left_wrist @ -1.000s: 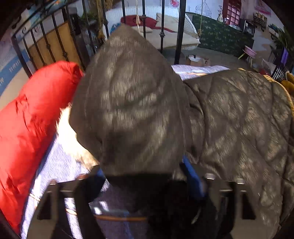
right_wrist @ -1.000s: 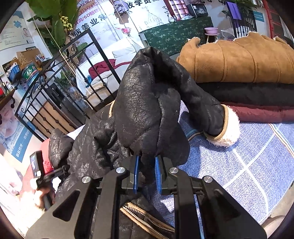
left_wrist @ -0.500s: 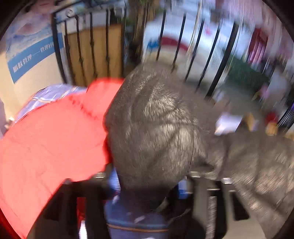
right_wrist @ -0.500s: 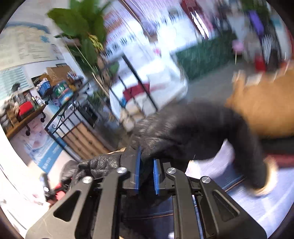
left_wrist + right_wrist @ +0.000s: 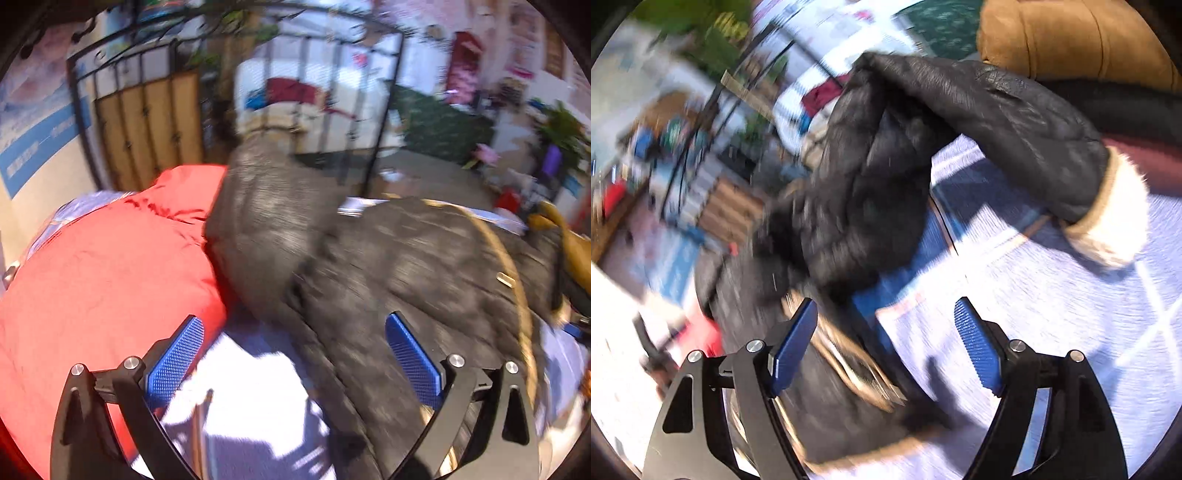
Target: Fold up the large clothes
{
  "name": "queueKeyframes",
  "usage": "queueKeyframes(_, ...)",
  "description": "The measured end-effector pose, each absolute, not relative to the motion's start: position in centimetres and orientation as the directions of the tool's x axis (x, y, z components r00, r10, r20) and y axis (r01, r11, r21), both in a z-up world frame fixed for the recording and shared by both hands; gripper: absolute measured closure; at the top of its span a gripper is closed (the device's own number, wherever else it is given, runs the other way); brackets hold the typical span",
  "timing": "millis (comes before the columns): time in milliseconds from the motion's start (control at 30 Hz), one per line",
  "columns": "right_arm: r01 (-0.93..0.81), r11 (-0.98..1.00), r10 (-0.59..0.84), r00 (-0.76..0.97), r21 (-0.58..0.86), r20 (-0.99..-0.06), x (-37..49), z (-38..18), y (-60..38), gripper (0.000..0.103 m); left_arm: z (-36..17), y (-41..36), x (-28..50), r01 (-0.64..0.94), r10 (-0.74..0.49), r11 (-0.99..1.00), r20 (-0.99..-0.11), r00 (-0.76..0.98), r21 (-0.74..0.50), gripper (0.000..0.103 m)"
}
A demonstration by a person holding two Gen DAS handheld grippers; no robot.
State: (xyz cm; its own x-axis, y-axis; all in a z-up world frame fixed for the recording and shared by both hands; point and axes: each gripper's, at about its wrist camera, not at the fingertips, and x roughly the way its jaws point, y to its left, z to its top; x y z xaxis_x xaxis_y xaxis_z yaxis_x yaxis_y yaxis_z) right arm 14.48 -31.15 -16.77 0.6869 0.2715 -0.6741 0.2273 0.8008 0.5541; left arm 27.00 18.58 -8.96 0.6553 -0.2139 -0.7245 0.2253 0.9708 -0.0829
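A black quilted jacket (image 5: pixel 406 266) with tan trim lies on a blue-and-white patterned sheet (image 5: pixel 255 398). In the right wrist view its sleeve (image 5: pixel 1015 122) with a white fleece cuff (image 5: pixel 1115 218) hangs in the air, blurred, over the jacket body (image 5: pixel 831 387). My left gripper (image 5: pixel 295 354) is open and empty, with its blue pads wide apart just in front of the jacket's left edge. My right gripper (image 5: pixel 886 343) is open and empty too, below the bunched sleeve. Both views are motion-blurred.
A red puffy jacket (image 5: pixel 96 280) lies to the left of the black one. A stack of folded coats, tan (image 5: pixel 1078 40) on top, sits at the right. A black iron bed frame (image 5: pixel 110 107) stands behind the bed.
Both grippers have opened and let go of the black jacket's sleeves. The sleeves are dropping toward the jacket body, and both grippers have pulled back.
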Motion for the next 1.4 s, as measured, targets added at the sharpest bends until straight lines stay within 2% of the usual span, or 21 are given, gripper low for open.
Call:
queueKeyframes(133,0.134,0.848,0.348,0.590,0.513,-0.729,12.6,-19.4,-29.6,0.026,-11.3,17.9,21.9,0.293,-0.270,0.950,-0.763,0.587,-0.111,0.006)
queueKeyframes(233,0.135,0.844,0.368,0.559,0.520,-0.743,12.7,-22.1,-28.6,0.026,-14.2,17.3,18.6,0.259,-0.268,0.954,-0.811,0.520,-0.149,0.006)
queueKeyframes(367,0.091,0.780,0.487,0.531,0.619,-0.693,13.7,-25.3,-26.8,0.027,-18.1,17.3,13.9,0.169,-0.383,0.924,-0.825,0.415,-0.344,0.006)
queueKeyframes(467,0.057,0.834,0.438,0.535,0.548,-0.722,14.5,-26.0,-24.5,0.028,-21.0,15.8,12.3,0.110,-0.442,0.895,-0.825,0.353,-0.432,0.006)
queueKeyframes(533,0.062,0.848,0.419,0.529,0.526,-0.738,14.9,-25.9,-23.4,0.035,-22.0,14.2,12.2,0.104,-0.458,0.887,-0.827,0.327,-0.450,0.006)
queueKeyframes(600,0.080,0.838,0.422,0.533,0.540,-0.734,14.6,-25.6,-23.0,0.051,-22.3,12.5,11.7,0.107,-0.438,0.897,-0.833,0.338,-0.428,0.006)
queueKeyframes(667,0.079,0.818,0.441,0.550,0.570,-0.709,13.6,-25.0,-22.6,0.074,-22.5,11.0,12.2,0.101,-0.382,0.923,-0.859,0.340,-0.371,0.006)
queueKeyframes(733,0.055,0.812,0.451,0.574,0.581,-0.684,11.9,-23.9,-22.0,0.080,-22.4,10.3,12.6,0.111,-0.392,0.919,-0.854,0.342,-0.377,0.006)
queueKeyframes(767,0.052,0.808,0.453,0.582,0.587,-0.675,11.3,-23.3,-22.0,0.083,-22.2,10.1,12.6,0.120,-0.402,0.915,-0.847,0.347,-0.385,0.011)
queueKeyframes(800,0.050,0.799,0.457,0.598,0.600,-0.659,10.3,-22.5,-22.0,0.084,-21.8,10.0,12.6,0.140,-0.416,0.909,-0.838,0.354,-0.392,0.029)
queueKeyframes(900,0.010,0.771,0.472,0.661,0.636,-0.583,6.9,-17.5,-23.2,0.087,-20.1,9.7,12.7,0.209,-0.458,0.888,-0.813,0.358,-0.409,0.071)
queueKeyframes(1000,-0.062,0.785,0.486,0.678,0.617,-0.551,3.4,-11.3,-23.2,0.088,-17.7,10.7,12.2,0.240,-0.551,0.834,-0.768,0.327,-0.497,0.078)
queueKeyframes(1067,-0.120,0.827,0.479,0.664,0.550,-0.575,1.0,-7.1,-21.9,0.088,-15.1,12.1,10.8,0.279,-0.594,0.804,-0.733,0.330,-0.526,0.080)
queueKeyframes(1133,-0.160,0.857,0.471,0.628,0.490,-0.619,-0.6,-5.0,-20.4,0.088,-13.5,13.9,9.4,0.308,-0.583,0.810,-0.739,0.337,-0.499,0.080)
queueKeyframes(1233,-0.173,0.882,0.463,0.491,0.438,-0.738,-1.4,-7.6,-17.5,0.085,-15.8,17.6,7.9,0.233,-0.479,0.876,-0.822,0.308,-0.423,0.080)
queueKeyframes(1333,-0.117,0.884,0.464,0.319,0.452,-0.826,-1.1,-14.5,-14.8,0.076,-21.7,20.1,7.1,0.103,-0.413,0.911,-0.878,0.241,-0.400,0.079)
queueKeyframes(1400,-0.038,0.893,0.445,0.215,0.448,-0.869,-0.9,-19.5,-13.7,0.072,-24.2,20.2,6.4,0.101,-0.395,0.919,-0.886,0.243,-0.382,0.078)
